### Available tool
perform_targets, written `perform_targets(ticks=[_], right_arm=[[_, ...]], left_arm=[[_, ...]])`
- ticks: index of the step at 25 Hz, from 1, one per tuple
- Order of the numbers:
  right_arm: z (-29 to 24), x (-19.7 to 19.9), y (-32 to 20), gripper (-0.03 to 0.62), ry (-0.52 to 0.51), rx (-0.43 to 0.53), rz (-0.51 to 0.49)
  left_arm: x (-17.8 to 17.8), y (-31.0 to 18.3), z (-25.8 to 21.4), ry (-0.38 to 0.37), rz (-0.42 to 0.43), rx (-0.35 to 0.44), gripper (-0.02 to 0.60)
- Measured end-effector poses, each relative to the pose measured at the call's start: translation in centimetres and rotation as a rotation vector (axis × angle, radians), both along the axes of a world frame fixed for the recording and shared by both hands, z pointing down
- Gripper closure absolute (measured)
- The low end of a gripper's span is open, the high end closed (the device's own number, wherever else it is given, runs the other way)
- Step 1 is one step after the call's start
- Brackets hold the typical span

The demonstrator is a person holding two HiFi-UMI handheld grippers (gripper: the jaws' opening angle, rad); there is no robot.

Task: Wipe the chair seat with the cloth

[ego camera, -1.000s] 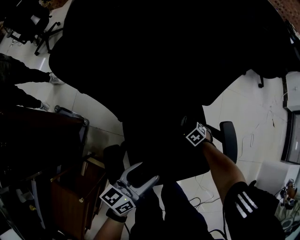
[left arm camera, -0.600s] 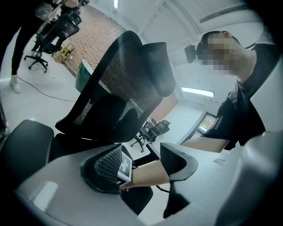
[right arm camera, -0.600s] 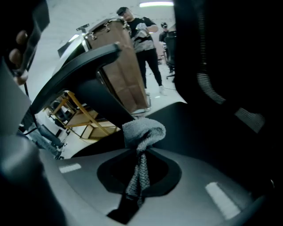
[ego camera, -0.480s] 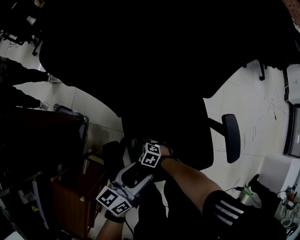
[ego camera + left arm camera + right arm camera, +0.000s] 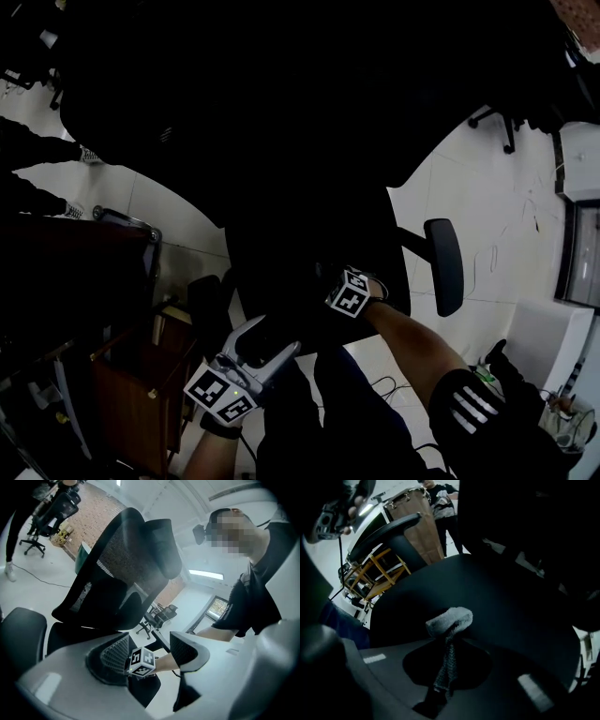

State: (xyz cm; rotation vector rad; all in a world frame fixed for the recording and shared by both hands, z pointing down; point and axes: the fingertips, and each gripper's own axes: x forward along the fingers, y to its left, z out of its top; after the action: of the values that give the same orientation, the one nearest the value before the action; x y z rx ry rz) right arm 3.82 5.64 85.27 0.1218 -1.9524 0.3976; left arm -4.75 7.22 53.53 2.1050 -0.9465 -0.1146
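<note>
The black office chair seat (image 5: 309, 234) fills the middle of the head view and is very dark. My right gripper, told by its marker cube (image 5: 349, 292), is over the seat's near edge. In the right gripper view that gripper (image 5: 446, 660) is shut on a grey cloth (image 5: 450, 619), whose bunched end rests on the seat (image 5: 501, 606). My left gripper (image 5: 275, 336) stands open just off the seat's near left corner, nothing between its fingers. Between its jaws the left gripper view (image 5: 150, 652) shows the right gripper's cube (image 5: 141, 662) and the mesh chair back (image 5: 122, 569).
A black armrest (image 5: 442, 267) juts out right of the seat over white floor tiles. A brown wooden cabinet (image 5: 127, 375) stands at the lower left. Other office chairs (image 5: 161, 616) and a yellow-framed rack (image 5: 377, 571) stand further off. A person (image 5: 440, 501) stands in the background.
My right gripper swept left across the seat's near edge with the cloth, then came back part of the way to the right. The left gripper has stayed open and nearly still.
</note>
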Motion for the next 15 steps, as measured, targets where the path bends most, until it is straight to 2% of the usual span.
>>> perform_targets(ticks=[4,8,10,12,15], right_arm=[[-0.3,8.9,-2.6,0.566,0.097,0.044,0.087],[-1.1,12.6,-4.5,0.566,0.166,0.076,0.139],[-1.6,12.1,-4.9,0.566,0.168,0.077,0.183],[-2.6,9.5,-4.0,0.566,0.1,0.043,0.224],[-4.3,2.2,0.0,0.566,-0.044,-0.005,0.156]], left_arm=[[0.5,0.0,-0.4,0.008,0.009,0.009,0.285],[0.4,0.6,-0.8,0.001,0.008,0.007,0.285],[0.2,0.8,-1.1,-0.003,0.007,0.013,0.285],[0.0,1.0,-1.4,-0.003,0.002,0.019,0.285],[-0.6,1.6,-1.5,-0.007,-0.009,0.016,0.285]])
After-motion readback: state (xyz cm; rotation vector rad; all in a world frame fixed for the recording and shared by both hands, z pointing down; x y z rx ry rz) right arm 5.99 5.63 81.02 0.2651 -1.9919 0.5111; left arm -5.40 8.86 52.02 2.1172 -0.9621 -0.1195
